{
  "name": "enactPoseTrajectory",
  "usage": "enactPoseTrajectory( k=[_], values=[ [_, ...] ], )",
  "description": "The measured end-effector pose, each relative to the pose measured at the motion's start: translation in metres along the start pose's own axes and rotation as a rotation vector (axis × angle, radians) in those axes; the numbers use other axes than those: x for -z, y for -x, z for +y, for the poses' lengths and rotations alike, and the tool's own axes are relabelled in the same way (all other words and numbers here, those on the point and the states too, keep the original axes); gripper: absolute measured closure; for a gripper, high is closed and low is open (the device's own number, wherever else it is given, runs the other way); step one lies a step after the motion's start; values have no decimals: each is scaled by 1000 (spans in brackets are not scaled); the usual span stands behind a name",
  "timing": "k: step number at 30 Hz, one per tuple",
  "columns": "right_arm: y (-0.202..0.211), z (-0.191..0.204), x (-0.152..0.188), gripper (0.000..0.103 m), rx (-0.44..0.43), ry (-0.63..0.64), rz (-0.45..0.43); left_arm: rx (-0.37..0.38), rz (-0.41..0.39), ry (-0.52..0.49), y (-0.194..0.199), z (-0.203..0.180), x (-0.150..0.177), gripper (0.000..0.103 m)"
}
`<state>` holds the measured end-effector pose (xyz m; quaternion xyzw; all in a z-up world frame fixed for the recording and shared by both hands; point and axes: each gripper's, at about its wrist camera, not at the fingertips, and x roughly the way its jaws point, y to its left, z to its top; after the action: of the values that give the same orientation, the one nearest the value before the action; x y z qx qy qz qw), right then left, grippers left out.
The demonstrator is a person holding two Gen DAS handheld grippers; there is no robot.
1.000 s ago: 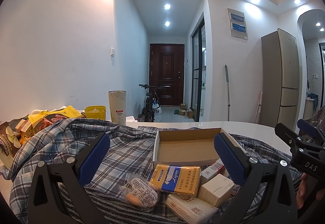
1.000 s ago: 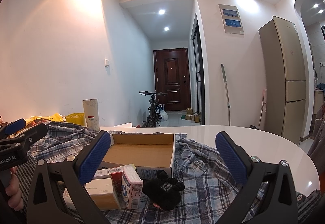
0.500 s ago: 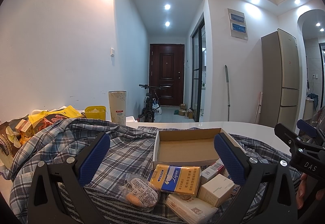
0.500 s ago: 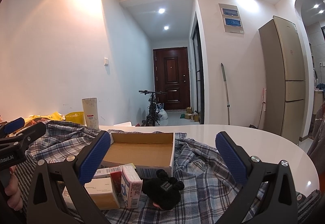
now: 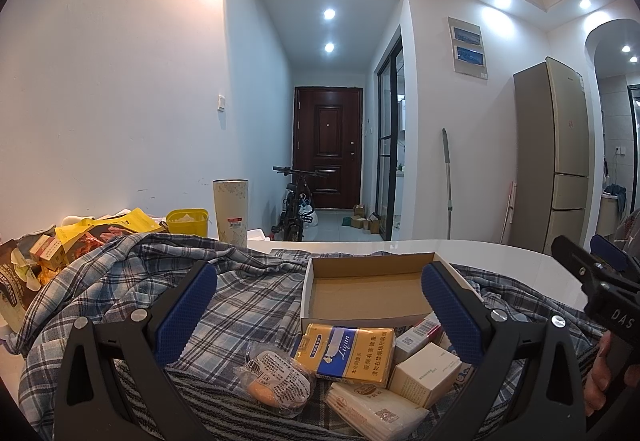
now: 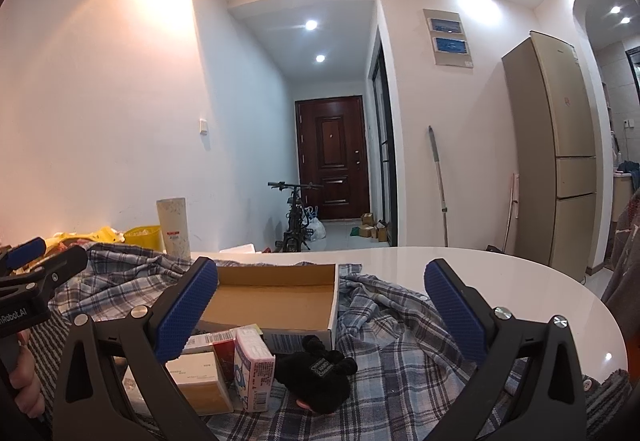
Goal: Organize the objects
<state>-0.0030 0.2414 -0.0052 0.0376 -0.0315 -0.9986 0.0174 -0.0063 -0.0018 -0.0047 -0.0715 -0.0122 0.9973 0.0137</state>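
An empty cardboard box [image 5: 366,291] lies open on a plaid cloth [image 5: 248,297]; it also shows in the right wrist view [image 6: 272,301]. In front of it lie a yellow Liqun pack [image 5: 346,349], a wrapped bun [image 5: 278,379], a cream box [image 5: 426,373] and a tissue pack [image 5: 372,409]. The right wrist view shows a black plush item [image 6: 316,375], a pink-white carton [image 6: 254,369] and a tan box [image 6: 198,381]. My left gripper [image 5: 320,317] is open and empty above the items. My right gripper [image 6: 320,317] is open and empty.
A white table [image 6: 500,281] carries the cloth. At the far left stand a tall paper cup [image 5: 231,211], a yellow tub [image 5: 187,221] and yellow snack bags [image 5: 108,229]. The right gripper shows at the left view's edge [image 5: 592,273].
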Motion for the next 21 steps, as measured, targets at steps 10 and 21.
enactPoseTrajectory(
  k=[10,21],
  values=[
    [4,-10,1,0,-29,-69,-23,-2,65,-53,9,-6,-5,4],
    [-3,-1,3,11,-43,-24,13,147,380,-17,-50,-8,6,5]
  ],
)
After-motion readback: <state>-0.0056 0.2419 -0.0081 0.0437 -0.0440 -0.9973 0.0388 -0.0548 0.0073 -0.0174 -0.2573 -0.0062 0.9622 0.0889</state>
